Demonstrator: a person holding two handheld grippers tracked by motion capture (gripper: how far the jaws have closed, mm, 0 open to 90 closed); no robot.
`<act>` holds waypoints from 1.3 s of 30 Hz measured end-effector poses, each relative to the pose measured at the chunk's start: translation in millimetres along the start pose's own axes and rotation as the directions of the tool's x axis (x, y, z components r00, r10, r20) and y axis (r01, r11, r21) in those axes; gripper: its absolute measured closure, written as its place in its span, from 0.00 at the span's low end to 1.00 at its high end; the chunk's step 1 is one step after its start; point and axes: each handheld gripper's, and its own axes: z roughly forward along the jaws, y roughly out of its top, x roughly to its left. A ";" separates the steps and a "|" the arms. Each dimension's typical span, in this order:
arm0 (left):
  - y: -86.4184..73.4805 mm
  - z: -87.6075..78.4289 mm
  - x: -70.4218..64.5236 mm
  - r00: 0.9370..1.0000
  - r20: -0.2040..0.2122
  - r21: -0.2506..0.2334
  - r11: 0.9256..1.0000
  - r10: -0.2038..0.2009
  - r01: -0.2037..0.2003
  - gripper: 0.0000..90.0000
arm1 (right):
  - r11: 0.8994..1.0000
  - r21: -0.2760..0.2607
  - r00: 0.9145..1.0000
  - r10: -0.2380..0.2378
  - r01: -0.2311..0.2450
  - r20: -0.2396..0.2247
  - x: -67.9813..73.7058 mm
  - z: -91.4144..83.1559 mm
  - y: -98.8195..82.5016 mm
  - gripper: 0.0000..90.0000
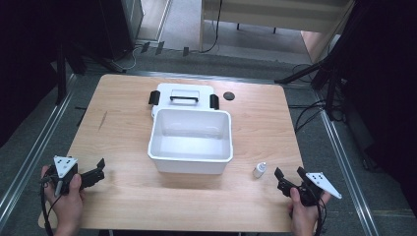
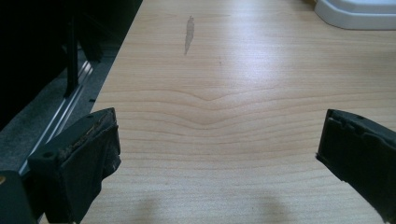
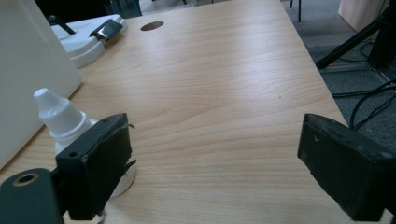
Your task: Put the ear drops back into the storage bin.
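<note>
My left gripper [image 1: 100, 168] was wide open, held nothing, low over bench [image 1: 123, 128]. My right gripper [image 1: 287, 173] wide open too, empty, just beside little white bottle [image 1: 259, 170]. White tub [image 1: 191, 140] sat mid-bench.

surface: wooden table [image 1: 128, 128] | on it: white bin [image 1: 191, 142], its lid [image 1: 182, 96] behind, small dropper bottle [image 1: 259, 170]
</note>
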 end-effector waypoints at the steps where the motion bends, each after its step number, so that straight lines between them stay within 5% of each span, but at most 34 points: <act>1: 0.0 0.0 0.0 1.000 0.000 0.000 1.000 0.000 0.000 0.00 | 1.000 0.000 1.000 0.000 0.000 0.000 0.0 0.0 0.0 0.11; 6: -0.1 -0.1 -0.1 1.000 0.003 -0.003 1.000 -0.001 0.001 0.00 | 1.000 0.023 1.000 -0.010 0.011 -0.028 1.0 1.6 0.9 0.15; 10: -0.1 -0.1 -0.2 1.000 0.003 -0.001 1.000 0.001 -0.001 0.00 | 0.999 0.035 0.998 0.026 -0.024 -0.057 -2.7 -1.3 5.5 0.19; 18: -0.1 -0.3 -0.5 1.000 0.003 -0.001 1.000 0.003 -0.003 0.00 | 0.995 0.099 0.995 -0.018 0.028 -0.100 0.1 -8.0 28.4 0.27; 21: -0.1 -0.3 -0.6 1.000 0.004 -0.002 1.000 0.005 -0.005 0.00 | 0.986 0.146 0.992 -0.060 0.077 -0.115 4.3 -7.1 37.7 0.27; 24: -0.1 -0.2 -0.6 1.000 0.005 -0.002 1.000 0.004 -0.004 0.00 | 0.952 0.232 0.975 -0.166 0.197 -0.148 13.3 -5.4 52.4 0.27; 25: 0.1 -0.1 -0.5 1.000 0.004 0.002 1.000 0.005 -0.005 0.00 | 0.920 0.293 0.960 -0.213 0.260 -0.183 20.3 -4.7 62.0 0.26; 26: 0.1 0.2 -0.5 1.000 0.005 0.003 1.000 0.006 -0.006 0.00 | 0.920 0.293 0.960 -0.213 0.260 -0.183 20.3 -4.7 62.0 0.26; 28: 0.2 0.6 -0.4 1.000 0.009 0.003 1.000 0.008 -0.008 0.00 | 0.884 0.346 0.943 -0.252 0.315 -0.217 27.3 -2.9 70.1 0.26; 29: 0.2 0.6 -0.3 1.000 0.009 0.004 1.000 0.009 -0.009 0.00 | 0.851 0.385 0.930 -0.283 0.357 -0.236 33.0 -1.4 75.7 0.26; 30: 0.3 0.6 -0.2 1.000 0.010 0.006 1.000 0.008 -0.008 0.00 | 0.785 0.464 0.909 -0.313 0.410 -0.274 42.6 2.3 84.4 0.26; 31: 0.3 0.6 -0.2 1.000 0.010 0.006 1.000 0.007 -0.007 0.00 | 0.785 0.464 0.909 -0.313 0.410 -0.274 42.6 2.3 84.4 0.26; 32: 0.4 0.5 0.1 1.000 0.011 0.008 1.000 0.005 -0.005 0.00 | 0.700 0.546 0.887 -0.341 0.461 -0.311 53.1 7.0 91.7 0.26; 33: 0.4 0.5 0.1 1.000 0.011 0.008 1.000 0.005 -0.005 0.00 | 0.700 0.546 0.887 -0.341 0.461 -0.311 53.1 7.0 91.7 0.26; 34: 0.4 0.5 0.1 1.000 0.012 0.008 1.000 0.004 -0.004 0.00 | 0.664 0.580 0.882 -0.347 0.472 -0.320 57.0 9.0 94.3 0.26; 35: 0.3 0.6 0.1 1.000 0.011 0.006 1.000 0.004 -0.004 0.00 | 0.610 0.635 0.880 -0.354 0.474 -0.317 63.1 13.1 98.2 0.26; 38: 0.2 0.6 0.0 1.000 0.011 0.003 1.000 -0.002 0.002 0.00 | 0.520 0.710 0.873 -0.380 0.474 -0.305 73.9 22.9 105.6 0.22; 39: 0.2 0.6 0.1 1.000 0.011 0.004 1.000 -0.002 0.002 0.00 | 0.495 0.736 0.880 -0.360 0.462 -0.310 82.4 30.4 109.8 0.22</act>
